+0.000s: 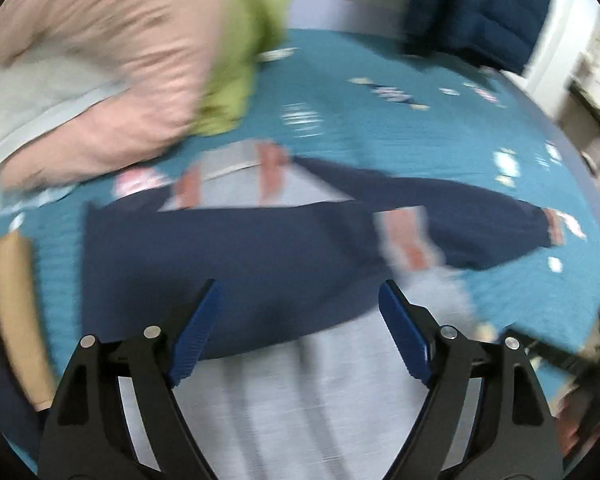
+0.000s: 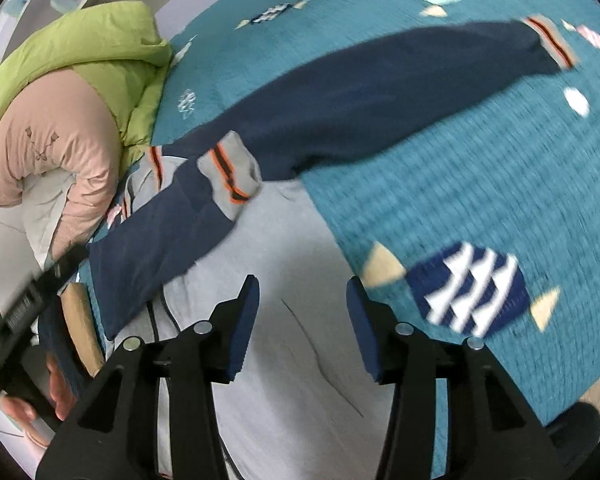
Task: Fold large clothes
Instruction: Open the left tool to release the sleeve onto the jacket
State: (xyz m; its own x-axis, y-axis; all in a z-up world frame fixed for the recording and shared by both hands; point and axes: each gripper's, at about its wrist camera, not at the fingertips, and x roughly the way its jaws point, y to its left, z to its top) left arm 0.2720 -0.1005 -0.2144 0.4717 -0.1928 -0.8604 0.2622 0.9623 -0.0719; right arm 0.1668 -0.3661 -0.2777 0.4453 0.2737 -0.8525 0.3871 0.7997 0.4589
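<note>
A large sweatshirt with a grey body (image 2: 292,360) and navy sleeves lies flat on a teal bedspread (image 2: 480,184). One navy sleeve (image 2: 380,92) stretches out to the right, ending in a grey cuff with orange stripes (image 2: 552,42). The other sleeve (image 2: 160,240) is folded across the body, its cuff (image 2: 230,174) lying on the grey fabric. In the left wrist view the folded navy sleeve (image 1: 236,256) and grey body (image 1: 284,400) lie just ahead. My left gripper (image 1: 300,300) is open and empty above the garment. My right gripper (image 2: 302,292) is open and empty above the grey body.
A lime-green padded jacket (image 2: 80,48) and a pink padded jacket (image 2: 44,140) are heaped at the bed's left. A dark blue quilted jacket (image 1: 480,8) lies at the far edge. The other gripper's dark handle (image 2: 28,312) shows at lower left.
</note>
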